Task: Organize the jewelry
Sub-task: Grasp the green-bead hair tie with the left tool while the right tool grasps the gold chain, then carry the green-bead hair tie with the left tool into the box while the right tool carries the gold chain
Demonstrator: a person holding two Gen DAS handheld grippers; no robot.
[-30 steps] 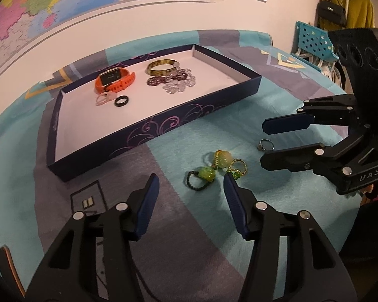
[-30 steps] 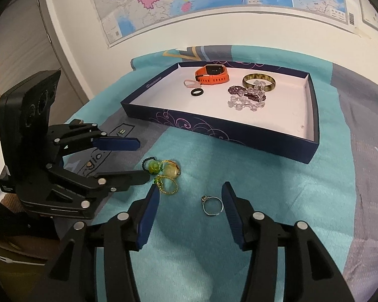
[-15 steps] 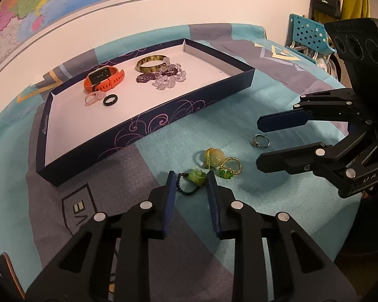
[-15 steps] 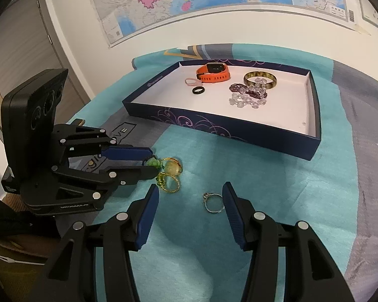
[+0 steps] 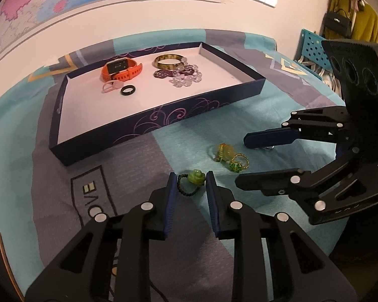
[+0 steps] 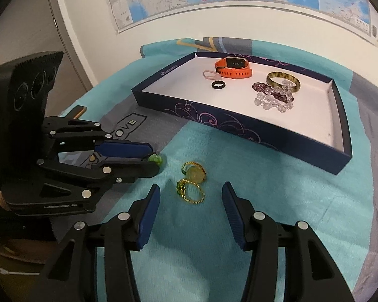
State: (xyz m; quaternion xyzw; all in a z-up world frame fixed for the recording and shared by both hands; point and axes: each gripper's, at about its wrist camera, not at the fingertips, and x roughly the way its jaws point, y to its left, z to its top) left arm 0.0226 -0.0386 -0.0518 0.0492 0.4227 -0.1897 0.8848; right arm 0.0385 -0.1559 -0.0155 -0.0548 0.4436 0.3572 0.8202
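My left gripper (image 5: 189, 179) is shut on a green-bead ring with a black beaded band (image 5: 194, 180), held just above the cloth; its green bead (image 6: 155, 159) shows at the fingertips in the right wrist view. My right gripper (image 6: 191, 192) is open, low over two gold rings (image 6: 192, 183) on the teal cloth; they also show in the left wrist view (image 5: 230, 156). A small silver ring (image 5: 270, 147) is mostly hidden behind the right gripper's upper finger. The navy tray (image 5: 163, 123) holds an orange watch (image 5: 121, 70), a black ring (image 5: 128, 90), a bangle (image 5: 169, 61) and bead bracelets (image 5: 181, 76).
The tray (image 6: 239, 125) lies at the back of the cloth-covered table. A wall with a map stands behind. A blue chair (image 5: 312, 47) and hanging clothes are at the right. The table edge drops off near both grippers.
My left gripper closed on the green-bead ring and lifted it away from the gold rings. My right gripper moved left over the gold rings, and the silver ring left its view.
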